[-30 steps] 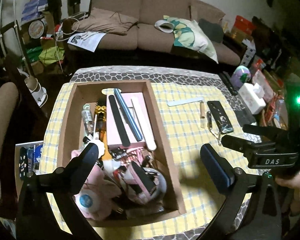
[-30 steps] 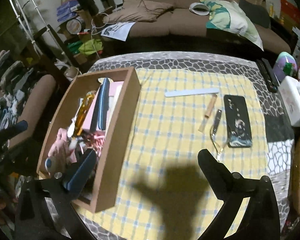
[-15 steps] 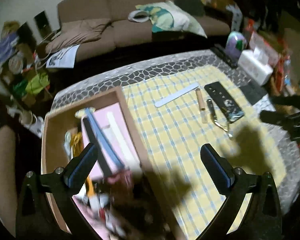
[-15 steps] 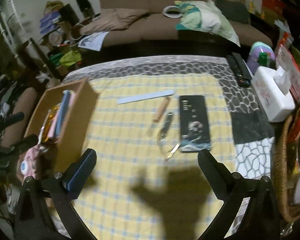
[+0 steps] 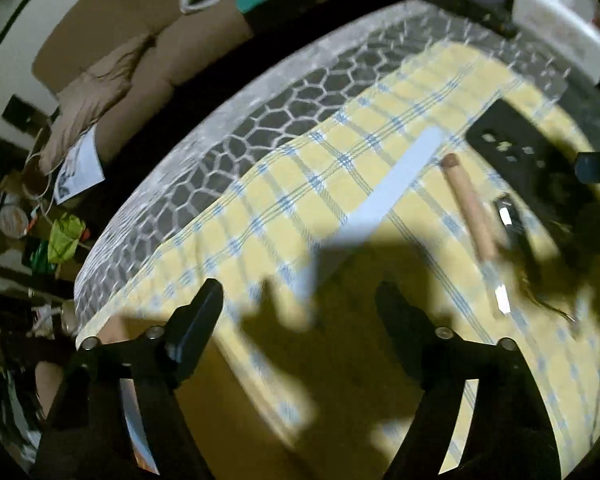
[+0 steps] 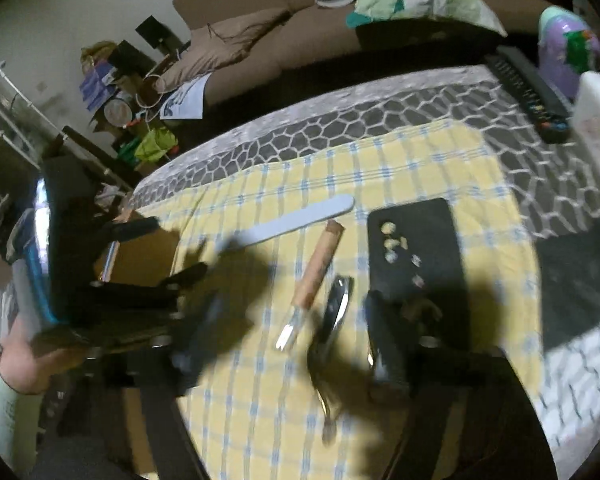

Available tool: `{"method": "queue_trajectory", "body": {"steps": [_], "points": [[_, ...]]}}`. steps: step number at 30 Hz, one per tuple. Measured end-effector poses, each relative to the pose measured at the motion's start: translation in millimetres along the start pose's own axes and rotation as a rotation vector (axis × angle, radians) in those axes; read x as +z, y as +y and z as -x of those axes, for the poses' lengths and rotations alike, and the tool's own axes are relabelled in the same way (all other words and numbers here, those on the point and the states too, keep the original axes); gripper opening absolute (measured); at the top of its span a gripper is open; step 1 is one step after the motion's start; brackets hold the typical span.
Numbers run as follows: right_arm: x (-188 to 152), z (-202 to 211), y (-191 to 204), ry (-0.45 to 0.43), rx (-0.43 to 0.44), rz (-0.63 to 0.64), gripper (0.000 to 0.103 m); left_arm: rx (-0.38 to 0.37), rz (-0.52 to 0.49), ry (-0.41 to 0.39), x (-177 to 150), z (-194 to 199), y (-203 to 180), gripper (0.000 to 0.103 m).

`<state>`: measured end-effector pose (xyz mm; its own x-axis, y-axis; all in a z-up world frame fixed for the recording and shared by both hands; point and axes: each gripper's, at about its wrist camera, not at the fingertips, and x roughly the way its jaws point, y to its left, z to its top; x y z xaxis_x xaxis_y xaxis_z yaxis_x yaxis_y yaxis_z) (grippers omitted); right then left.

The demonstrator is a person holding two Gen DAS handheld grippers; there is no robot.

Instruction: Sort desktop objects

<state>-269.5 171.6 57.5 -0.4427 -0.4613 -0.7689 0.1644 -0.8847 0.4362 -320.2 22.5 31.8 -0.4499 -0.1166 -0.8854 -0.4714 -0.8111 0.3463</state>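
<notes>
Left gripper [image 5: 298,300]: jaws apart with nothing between them, just been closing part-way; it hangs over the yellow cloth, pointing steeply down, its dark shadow spread across the checks.
Right gripper [image 6: 290,320]: jaws apart and empty of any grip, just been closing part-way; the metal tool and the wooden-handled tool lie on the cloth below, between its 2 fingers, not pressed by either.
Nail file [image 6: 288,220]: long, pale grey, flat on the cloth, slanted; its lower end lies in shadow. In the left view [image 5: 396,180] it runs up to the right above the left gripper.
Wooden-handled tool [image 6: 318,268]: lies just beside the nail file, handle toward the sofa, metal tip toward the camera.
Metal tool [image 6: 336,312]: shiny, curved, just beside the wooden-handled tool, between it and the black card; too blurred to name.
Black card [image 6: 416,248]: flat dark rectangle with small pale shapes on it, right of the metal tool.
Box [image 6: 140,252]: brown, at the left edge of the cloth, mostly hidden behind the left gripper.
Bench [image 6: 340,120]: covered by a grey honeycomb-pattern sheet, with the yellow cloth [image 6: 400,168] on top.
Remote [image 6: 528,92]: on the grey sheet, far right.
Sofa [image 6: 284,36]: behind the bench.
</notes>
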Motion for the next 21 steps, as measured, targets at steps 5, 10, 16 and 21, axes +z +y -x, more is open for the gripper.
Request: {"method": "queue_trajectory", "body": {"steps": [5, 10, 16, 21], "points": [[17, -45, -1, 0.036, -0.016, 0.039, 0.063, -0.015, -0.052, 0.046, 24, -39, -4, 0.073], [21, -82, -10, 0.095, -0.061, 0.046, 0.059, 0.005, -0.154, 0.066, 34, -51, -6, 0.092], [12, -81, -10, 0.054, -0.097, 0.131, 0.020, -0.051, -0.179, 0.062, 34, -49, -15, 0.049], [11, -61, -22, -0.001, -0.025, 0.061, 0.018, -0.081, -0.237, 0.076, 29, -43, -39, 0.003]]}}
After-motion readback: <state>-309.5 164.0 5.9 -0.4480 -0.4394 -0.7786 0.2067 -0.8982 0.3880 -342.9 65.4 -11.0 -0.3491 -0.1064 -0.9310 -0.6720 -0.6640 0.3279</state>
